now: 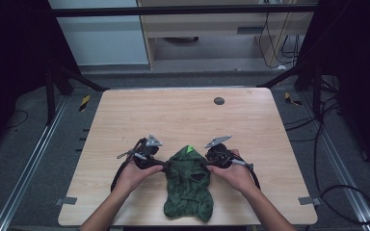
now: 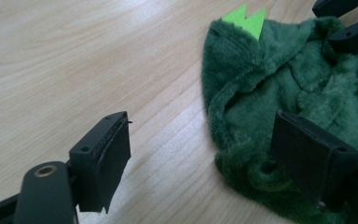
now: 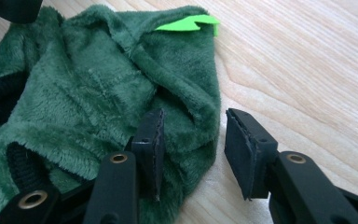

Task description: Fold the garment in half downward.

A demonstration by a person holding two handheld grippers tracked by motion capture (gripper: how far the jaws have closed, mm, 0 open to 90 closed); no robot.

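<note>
- Left tool (image 1: 165, 167) stands wide at the green fleece garment's (image 1: 189, 185) left edge; one jaw is over bare desk (image 1: 183, 115), the other over the pile, nothing pinched.
- Right tool (image 1: 205, 164) is parted at the opposite edge, its jaws astride the hem fold without pressing on it.
- Garment lies flat between both tools, hood end away from the person.
- Handling, as I judge it: light, soft, floppy (it will sag and bunch), not fragile. Best taken at the thick stitched hood hem (image 3: 186, 93).
- High view gives the whole outline; the right gripper view adds the black ribbed lining (image 3: 23, 163), and the left gripper view the bright green spike (image 2: 247, 19).
</note>
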